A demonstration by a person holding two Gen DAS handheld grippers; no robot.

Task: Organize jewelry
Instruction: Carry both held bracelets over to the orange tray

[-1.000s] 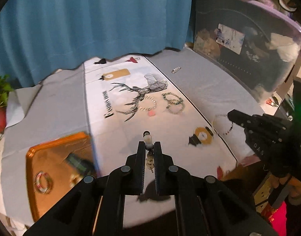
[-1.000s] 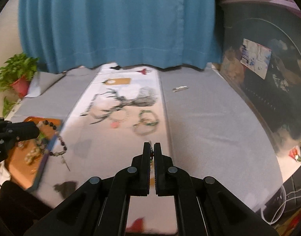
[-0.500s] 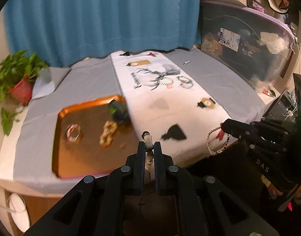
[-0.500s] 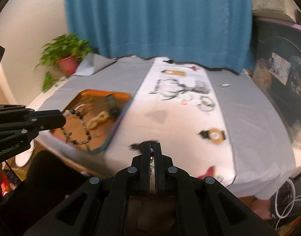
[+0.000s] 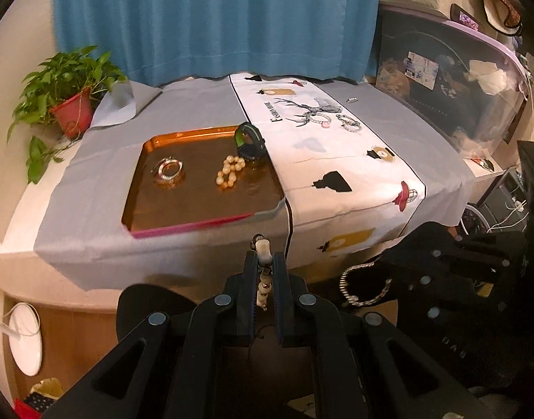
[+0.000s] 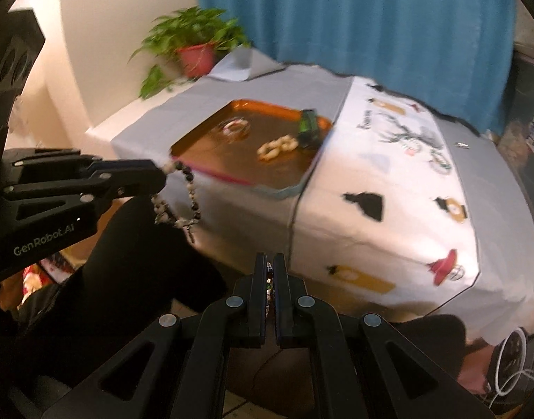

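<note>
My left gripper is shut on a strand of white and dark beads; in the right wrist view the strand dangles from that gripper. My right gripper is shut on a small-beaded bracelet, which hangs as a pale loop in the left wrist view. Both grippers hang in front of the table's near edge, below the top. An orange tray holds a bangle, a pearl bracelet and a green-black watch. Two more bracelets lie on the white runner.
A potted plant stands at the table's far left corner before a blue curtain. A small silver piece lies on the grey cloth at the far right. A dark cluttered cabinet flanks the right side. A black-clad leg is below the left gripper.
Both grippers have drawn back from over the table to beyond its near edge, each still carrying its beads. The tray and runner now sit farther away.
</note>
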